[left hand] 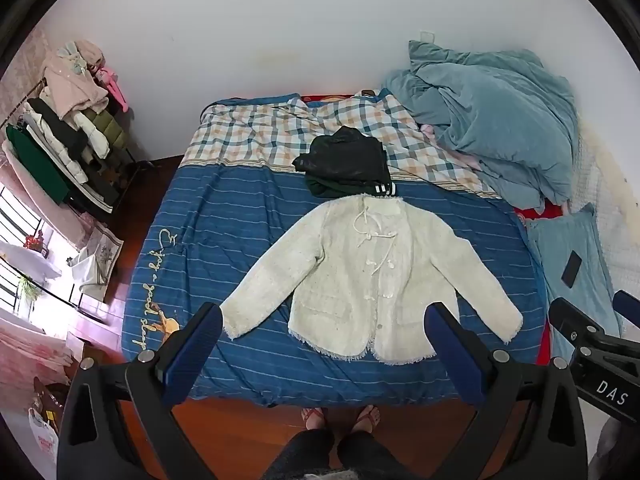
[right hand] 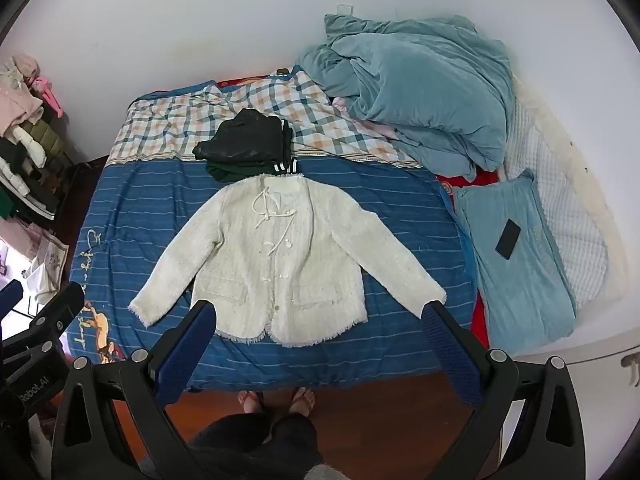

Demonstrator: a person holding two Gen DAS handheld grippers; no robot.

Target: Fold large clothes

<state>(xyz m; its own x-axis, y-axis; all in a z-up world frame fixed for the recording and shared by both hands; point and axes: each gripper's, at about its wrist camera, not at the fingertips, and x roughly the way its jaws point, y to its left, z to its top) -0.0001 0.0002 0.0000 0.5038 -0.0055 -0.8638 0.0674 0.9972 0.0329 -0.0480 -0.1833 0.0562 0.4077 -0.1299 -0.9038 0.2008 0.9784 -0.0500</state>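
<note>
left gripper [left hand: 324, 320] jaws spread wide, nothing between them, held above the bed's near edge. right gripper [right hand: 320, 316] same: wide apart, empty, touching nothing. white jacket [right hand: 276, 260] lies flat and face up on the blue striped bedsheet [right hand: 400, 208], sleeves spread. folded dark clothes [right hand: 244, 146] sit touching its collar. the person's feet [right hand: 276, 400] are partly hidden under the bed edge.
</note>
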